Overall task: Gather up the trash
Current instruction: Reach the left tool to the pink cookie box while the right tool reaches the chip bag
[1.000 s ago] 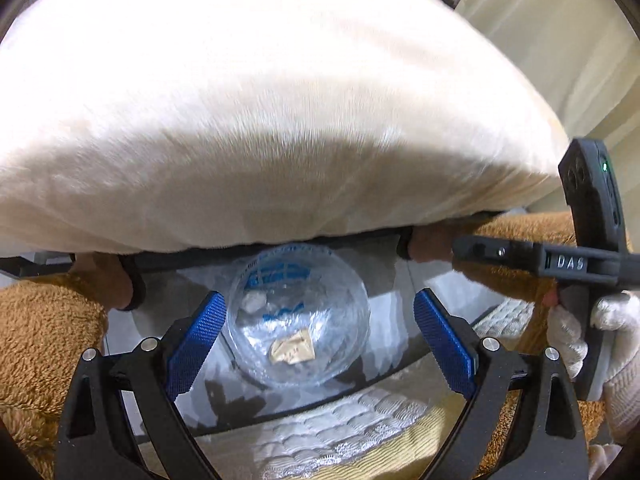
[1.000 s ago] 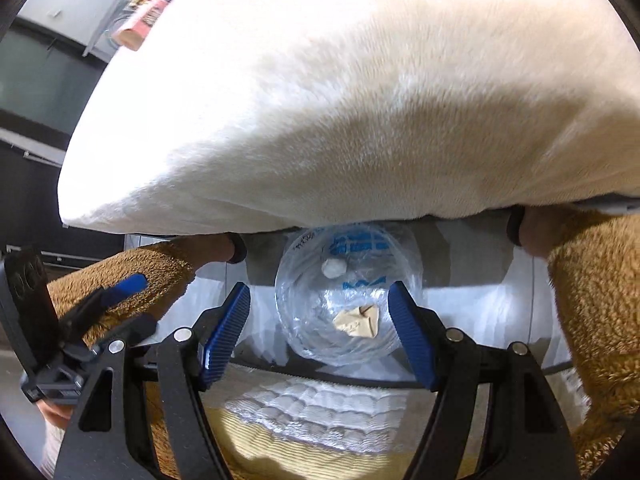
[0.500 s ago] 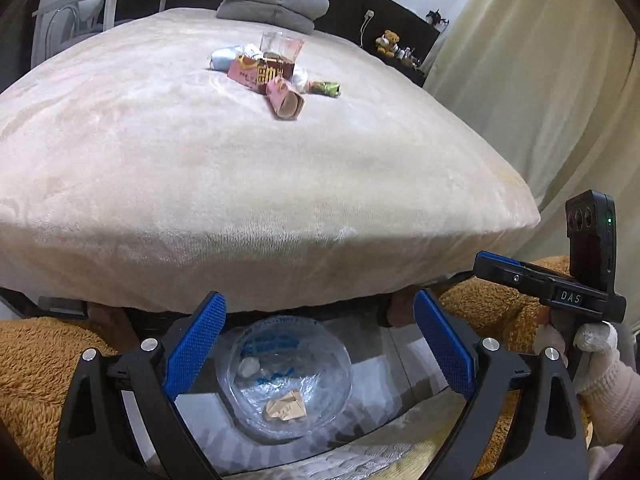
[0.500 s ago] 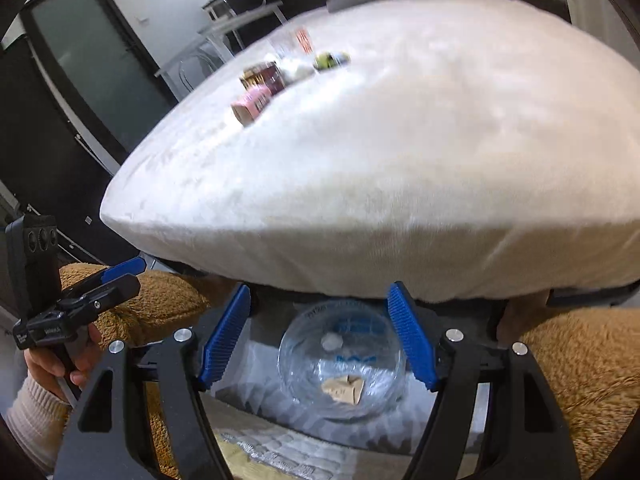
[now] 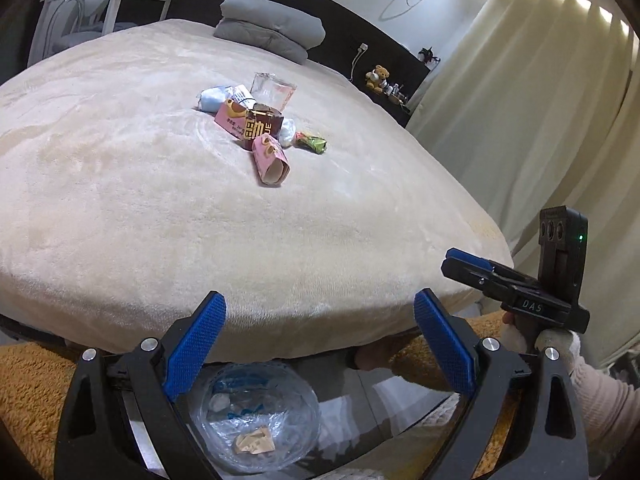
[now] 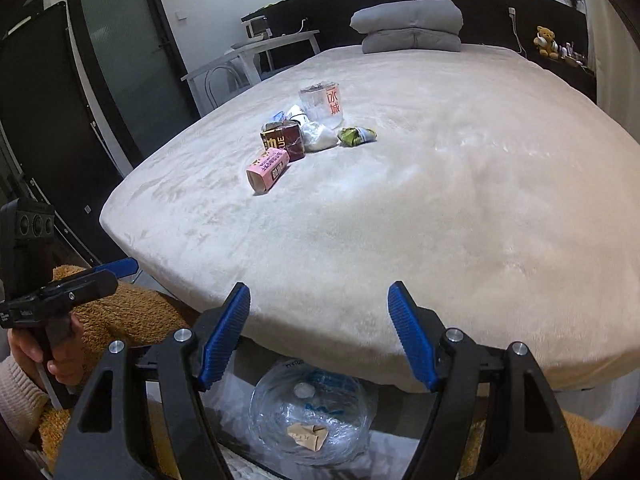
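Observation:
A heap of trash lies in the middle of the cream bed: a pink carton, a brown carton, a clear plastic cup, a green wrapper and white crumpled bags. A bin lined with a clear bag stands on the floor below the bed's near edge, with a paper scrap inside. My left gripper and right gripper both hang open and empty above the bin, well short of the heap.
A folded grey duvet sits at the head of the bed. A white desk and chair stand at the left, cream curtains at the right, a dark door further left. Brown fleece legs flank the bin.
Both grippers have risen and tilted up from the bin. The bed's top and the trash heap have come into view; the bin has dropped to the bottom of each view.

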{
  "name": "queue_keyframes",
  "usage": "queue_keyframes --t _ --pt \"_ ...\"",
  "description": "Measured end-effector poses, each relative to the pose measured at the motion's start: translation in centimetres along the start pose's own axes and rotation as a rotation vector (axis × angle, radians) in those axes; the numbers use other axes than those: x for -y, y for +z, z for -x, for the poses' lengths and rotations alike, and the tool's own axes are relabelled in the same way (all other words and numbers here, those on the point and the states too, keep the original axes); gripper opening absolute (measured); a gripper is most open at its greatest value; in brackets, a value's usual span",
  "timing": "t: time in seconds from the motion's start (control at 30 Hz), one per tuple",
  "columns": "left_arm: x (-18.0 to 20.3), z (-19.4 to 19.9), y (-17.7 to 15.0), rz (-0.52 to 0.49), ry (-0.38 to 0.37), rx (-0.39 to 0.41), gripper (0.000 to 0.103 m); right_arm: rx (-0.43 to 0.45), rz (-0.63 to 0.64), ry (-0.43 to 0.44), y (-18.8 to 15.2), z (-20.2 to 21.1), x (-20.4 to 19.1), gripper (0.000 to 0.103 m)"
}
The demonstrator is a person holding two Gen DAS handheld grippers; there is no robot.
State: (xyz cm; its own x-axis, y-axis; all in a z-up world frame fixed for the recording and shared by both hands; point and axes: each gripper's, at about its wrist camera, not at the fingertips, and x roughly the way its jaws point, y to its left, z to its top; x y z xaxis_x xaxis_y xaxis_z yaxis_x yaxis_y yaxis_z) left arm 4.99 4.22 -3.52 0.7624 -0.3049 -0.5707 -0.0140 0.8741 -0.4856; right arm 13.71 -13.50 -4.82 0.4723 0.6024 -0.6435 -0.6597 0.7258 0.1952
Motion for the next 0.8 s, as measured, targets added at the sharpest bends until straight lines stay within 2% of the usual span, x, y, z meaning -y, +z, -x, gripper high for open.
queue_keyframes --t 0.17,0.4,0.6,0.8 --pt "-1.7 -1.4 2.9 0.096 -0.053 -0.009 0.093 -0.002 0.036 0.004 3.4 -2.3 0.8 0.071" --pt "-3.8 -4.1 6.6 0.213 -0.134 -0.050 0.093 -0.031 0.022 0.021 8.1 -6.6 2.8 0.071" --pt "-4.8 -7.1 9.7 0.235 -0.159 -0.100 0.093 -0.048 0.041 0.004 11.8 -10.4 4.3 0.071" --pt "-6.3 -10.5 12.4 0.260 -0.140 -0.171 0.092 -0.087 0.035 0.019 14.8 -14.7 5.8 0.071"
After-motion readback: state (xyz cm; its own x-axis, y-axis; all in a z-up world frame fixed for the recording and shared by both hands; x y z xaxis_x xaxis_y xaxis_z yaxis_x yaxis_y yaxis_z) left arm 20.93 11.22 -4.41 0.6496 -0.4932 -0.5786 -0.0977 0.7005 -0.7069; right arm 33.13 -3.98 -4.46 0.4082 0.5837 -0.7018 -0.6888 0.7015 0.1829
